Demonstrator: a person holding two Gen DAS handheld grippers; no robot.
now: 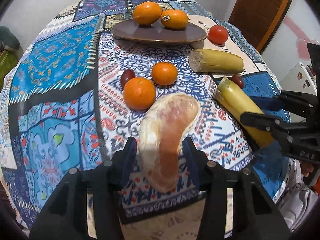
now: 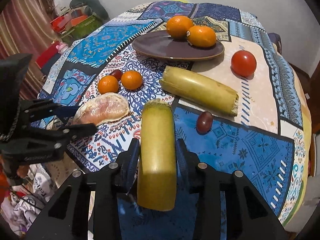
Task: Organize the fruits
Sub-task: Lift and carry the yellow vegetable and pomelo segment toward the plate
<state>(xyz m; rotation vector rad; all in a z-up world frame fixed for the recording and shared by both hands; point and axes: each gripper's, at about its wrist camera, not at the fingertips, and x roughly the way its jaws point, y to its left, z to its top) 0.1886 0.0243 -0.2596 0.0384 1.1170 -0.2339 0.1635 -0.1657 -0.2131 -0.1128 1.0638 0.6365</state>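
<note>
Fruits are lying all over a blue patterned tablecloth. In the left wrist view, the left gripper is squeezing a peeled pale pink pomelo slice, its jaws pressing both sides. Two big oranges are sitting on a flat brown plate at the far side.

In the right wrist view, the right gripper is clamping a yellow-green sugarcane stick. Another cane stick is lying near a round red tomato.
</note>
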